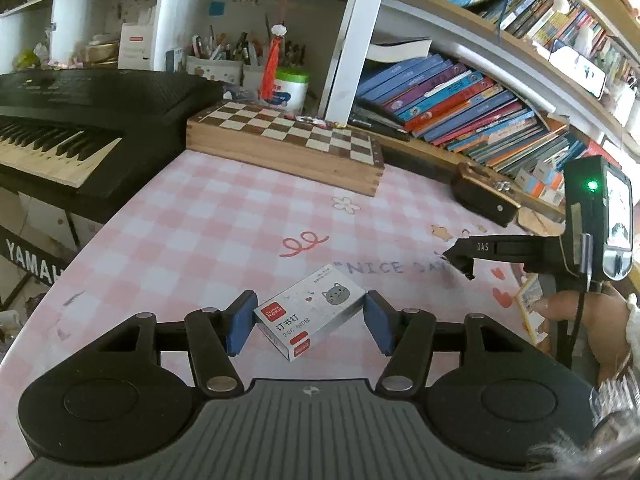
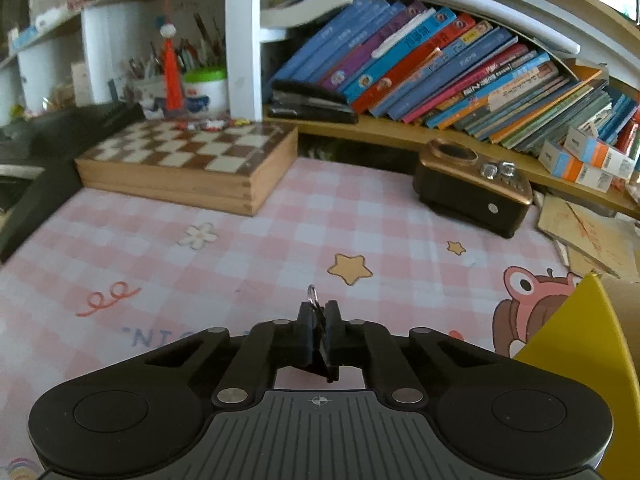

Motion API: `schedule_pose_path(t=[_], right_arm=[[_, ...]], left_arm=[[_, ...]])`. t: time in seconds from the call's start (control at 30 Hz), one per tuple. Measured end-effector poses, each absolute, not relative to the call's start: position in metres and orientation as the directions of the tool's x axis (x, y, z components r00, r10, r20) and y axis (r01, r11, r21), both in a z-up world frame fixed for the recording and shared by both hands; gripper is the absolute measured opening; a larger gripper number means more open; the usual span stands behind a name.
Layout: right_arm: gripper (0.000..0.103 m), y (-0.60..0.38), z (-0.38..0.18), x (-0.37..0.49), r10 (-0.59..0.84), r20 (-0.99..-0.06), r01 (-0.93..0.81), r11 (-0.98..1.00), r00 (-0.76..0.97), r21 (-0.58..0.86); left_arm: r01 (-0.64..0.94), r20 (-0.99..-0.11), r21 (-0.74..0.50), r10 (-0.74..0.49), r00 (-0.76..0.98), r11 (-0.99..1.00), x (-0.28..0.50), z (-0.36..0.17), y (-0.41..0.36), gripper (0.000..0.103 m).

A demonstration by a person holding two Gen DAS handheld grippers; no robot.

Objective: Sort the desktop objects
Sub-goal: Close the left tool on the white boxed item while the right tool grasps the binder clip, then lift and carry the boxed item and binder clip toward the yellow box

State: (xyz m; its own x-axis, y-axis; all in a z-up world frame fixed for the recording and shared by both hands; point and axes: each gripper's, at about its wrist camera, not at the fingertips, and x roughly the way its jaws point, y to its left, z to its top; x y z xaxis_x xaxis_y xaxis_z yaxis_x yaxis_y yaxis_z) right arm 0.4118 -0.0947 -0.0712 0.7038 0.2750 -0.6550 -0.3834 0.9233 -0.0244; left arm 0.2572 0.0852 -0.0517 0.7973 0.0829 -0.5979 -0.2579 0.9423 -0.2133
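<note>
A white staple box (image 1: 310, 312) with a grey cat print lies on the pink checked desk mat (image 1: 208, 232). My left gripper (image 1: 308, 320) is open, its blue pads on either side of the box, close to it but not pressing. My right gripper (image 2: 319, 318) is shut on a black binder clip (image 2: 316, 332) whose wire loop sticks out past the fingertips; it is held above the mat. The right gripper also shows in the left wrist view (image 1: 460, 258), to the right of the box.
A wooden chess box (image 1: 284, 140) stands at the back, a black keyboard (image 1: 68, 120) at the left, a brown-black device (image 2: 472, 188) at the back right. Leaning books (image 2: 440, 72) fill the shelf. A yellow box (image 2: 580, 360) stands at the right.
</note>
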Motion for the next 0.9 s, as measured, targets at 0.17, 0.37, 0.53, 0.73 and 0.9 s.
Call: schedule_pose_path(t=[0.17, 0.37, 0.53, 0.73, 0.9], right_arm=[[0.005, -0.098, -0.057, 0.398, 0.319, -0.635, -0.408, 0.913, 0.703, 0.006], [0.005, -0.104, -0.04, 0.377, 0.349, -0.619, -0.424, 0.905, 0.704, 0.029], [0.005, -0.11, -0.026, 0.353, 0.369, -0.612, -0.424, 0.904, 0.699, 0.061], [0.005, -0.117, -0.008, 0.316, 0.407, -0.596, -0.447, 0.89, 0.693, 0.088], [0.005, -0.121, 0.008, 0.281, 0.428, -0.574, -0.472, 0.878, 0.698, 0.079]], left_arm=[[-0.24, -0.577, -0.223, 0.071, 0.814, 0.945, 0.255, -0.044, 0.086, 0.056], [-0.213, -0.554, -0.235, 0.049, 0.831, 0.948, 0.242, -0.033, 0.086, 0.056], [-0.19, -0.537, -0.257, 0.023, 0.843, 0.948, 0.223, -0.022, 0.09, 0.056], [-0.16, -0.503, -0.283, -0.004, 0.864, 0.946, 0.197, -0.005, 0.097, 0.056], [-0.121, -0.477, -0.292, -0.035, 0.878, 0.949, 0.171, 0.007, 0.1, 0.056]])
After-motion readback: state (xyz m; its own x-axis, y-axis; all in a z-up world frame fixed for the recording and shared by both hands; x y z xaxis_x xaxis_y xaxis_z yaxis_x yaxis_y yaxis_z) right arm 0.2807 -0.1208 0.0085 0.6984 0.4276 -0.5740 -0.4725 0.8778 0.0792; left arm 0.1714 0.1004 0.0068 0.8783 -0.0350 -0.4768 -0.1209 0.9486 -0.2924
